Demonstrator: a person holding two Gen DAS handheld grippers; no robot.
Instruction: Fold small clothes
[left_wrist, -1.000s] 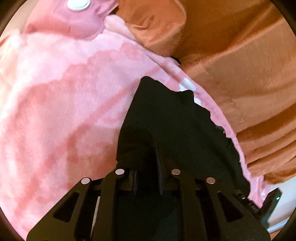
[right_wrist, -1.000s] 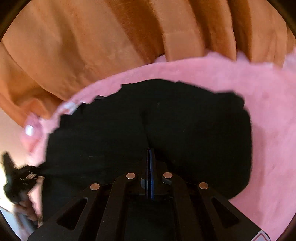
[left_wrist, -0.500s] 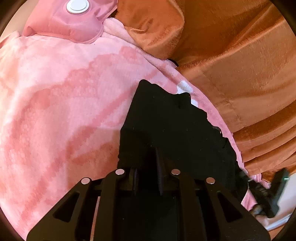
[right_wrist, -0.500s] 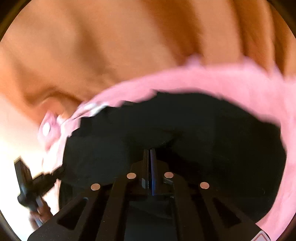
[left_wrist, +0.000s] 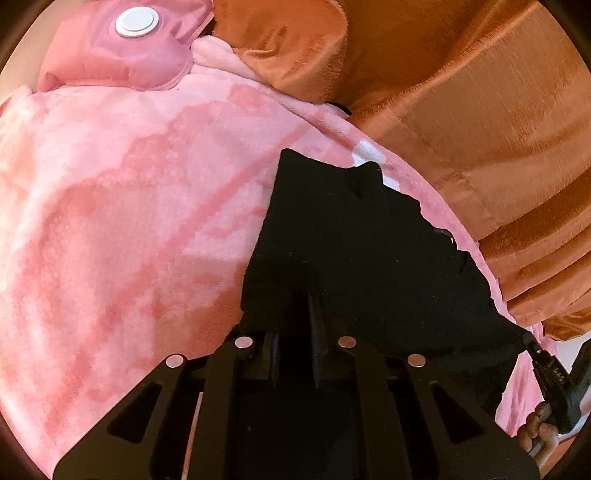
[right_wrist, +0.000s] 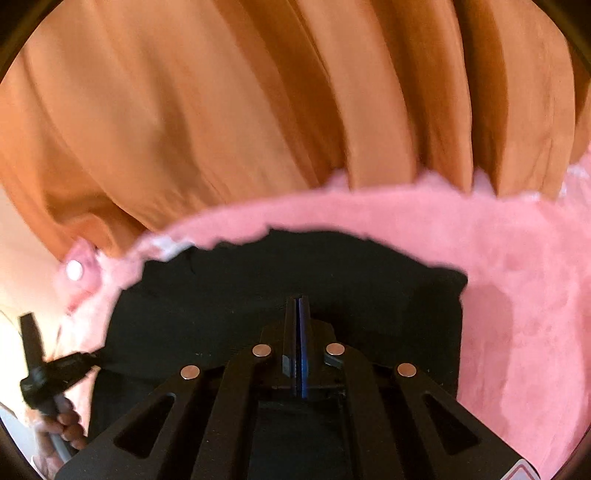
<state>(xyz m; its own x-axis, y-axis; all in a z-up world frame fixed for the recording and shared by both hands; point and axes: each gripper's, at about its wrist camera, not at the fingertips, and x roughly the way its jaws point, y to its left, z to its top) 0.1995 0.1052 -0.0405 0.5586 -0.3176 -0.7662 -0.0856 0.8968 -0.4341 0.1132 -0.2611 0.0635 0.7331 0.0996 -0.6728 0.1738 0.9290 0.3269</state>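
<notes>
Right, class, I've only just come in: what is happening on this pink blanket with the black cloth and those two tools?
A person is folding a small black garment on a pink blanket, with a hand-held gripper in each hand. The left hand-held gripper is clamped on the near edge of the cloth. The right hand-held gripper is closed on another part of the same edge. The garment looks lifted along that edge between them, the rest lying on the blanket. Orange curtains hang behind, and a pink pouch lies further off.
</notes>
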